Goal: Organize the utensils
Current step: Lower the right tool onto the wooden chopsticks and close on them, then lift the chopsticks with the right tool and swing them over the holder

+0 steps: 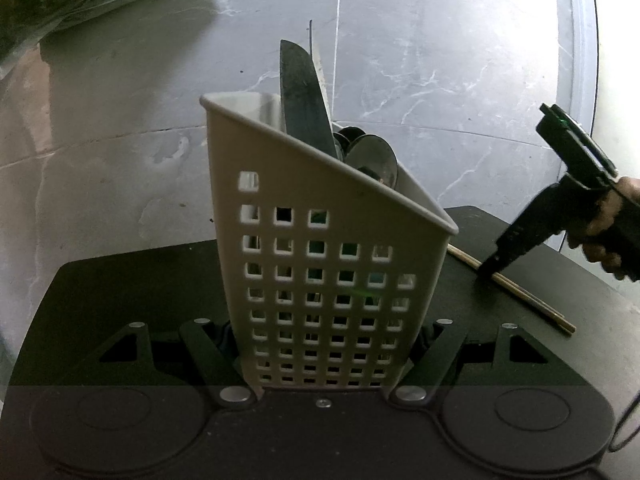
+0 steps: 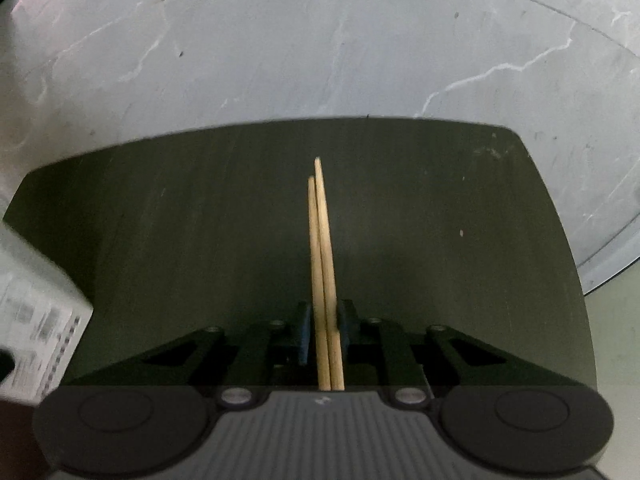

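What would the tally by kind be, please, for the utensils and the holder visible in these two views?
Chopsticks: 2, between the right gripper's fingers
Holder: 1, between the left gripper's fingers
Knife in the holder: 1
Spoons in the holder: at least 2; they overlap
Total: at least 6

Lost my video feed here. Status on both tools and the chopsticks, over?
Left tool clamped on white utensil basket. Right tool closing around chopsticks, lying flat on black table. Path to basket clear.
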{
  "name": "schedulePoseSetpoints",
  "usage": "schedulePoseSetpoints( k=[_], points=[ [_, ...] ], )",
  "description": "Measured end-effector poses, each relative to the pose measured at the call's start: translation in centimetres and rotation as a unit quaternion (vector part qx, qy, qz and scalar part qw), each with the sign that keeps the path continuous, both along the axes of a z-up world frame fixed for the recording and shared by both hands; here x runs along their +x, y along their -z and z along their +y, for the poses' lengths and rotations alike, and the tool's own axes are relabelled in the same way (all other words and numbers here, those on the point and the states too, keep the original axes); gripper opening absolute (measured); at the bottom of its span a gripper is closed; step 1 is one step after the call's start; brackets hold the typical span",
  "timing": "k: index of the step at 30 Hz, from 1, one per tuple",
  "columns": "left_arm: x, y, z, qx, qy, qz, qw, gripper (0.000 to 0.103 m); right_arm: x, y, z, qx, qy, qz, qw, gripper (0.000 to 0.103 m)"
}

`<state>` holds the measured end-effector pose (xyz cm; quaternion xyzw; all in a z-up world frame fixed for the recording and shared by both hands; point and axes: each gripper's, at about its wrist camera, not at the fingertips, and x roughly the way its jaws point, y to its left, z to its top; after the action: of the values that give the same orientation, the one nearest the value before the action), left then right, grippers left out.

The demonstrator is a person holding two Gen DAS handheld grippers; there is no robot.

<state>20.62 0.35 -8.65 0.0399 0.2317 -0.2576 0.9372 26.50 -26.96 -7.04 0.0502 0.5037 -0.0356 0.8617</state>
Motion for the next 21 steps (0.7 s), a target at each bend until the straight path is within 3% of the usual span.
schedulePoseSetpoints(
  k=[4, 7, 8, 9, 12, 16, 21],
  points=[
    [0.0, 0.1, 0.0, 0.0, 0.002, -0.002, 1.0, 0.077, 0.2, -0.2, 0.9, -0.028, -0.04, 0.033, 0.998, 0.025],
    [-0.1, 0.1, 0.0, 0.001, 0.003, -0.002, 1.0, 0.077, 1.6, -0.6, 0.7, -0.017, -0.044, 0.072, 0.996, 0.025],
    [-0.1, 0.1, 0.0, 0.001, 0.003, -0.002, 1.0, 0.077, 2.0, -0.6, 0.7, -0.02, -0.049, 0.082, 0.995, 0.023],
    [-0.1, 0.1, 0.0, 0.001, 0.002, -0.003, 1.0, 0.077, 2.4, -0.7, 0.8, -0.022, -0.052, 0.094, 0.994, 0.014],
    [-0.2, 0.2, 0.0, -0.001, 0.001, -0.004, 1.0, 0.077, 3.4, -0.8, 0.6, -0.021, -0.062, 0.116, 0.991, 0.013],
    [-0.2, 0.2, 0.0, -0.004, -0.002, -0.003, 1.0, 0.077, 3.6, -0.5, 0.5, -0.016, -0.067, 0.132, 0.989, 0.012],
    [-0.3, 0.3, 0.1, -0.005, -0.002, -0.005, 1.0, 0.077, 2.8, -0.5, -0.1, 0.012, -0.046, 0.117, 0.992, 0.012]
  ],
)
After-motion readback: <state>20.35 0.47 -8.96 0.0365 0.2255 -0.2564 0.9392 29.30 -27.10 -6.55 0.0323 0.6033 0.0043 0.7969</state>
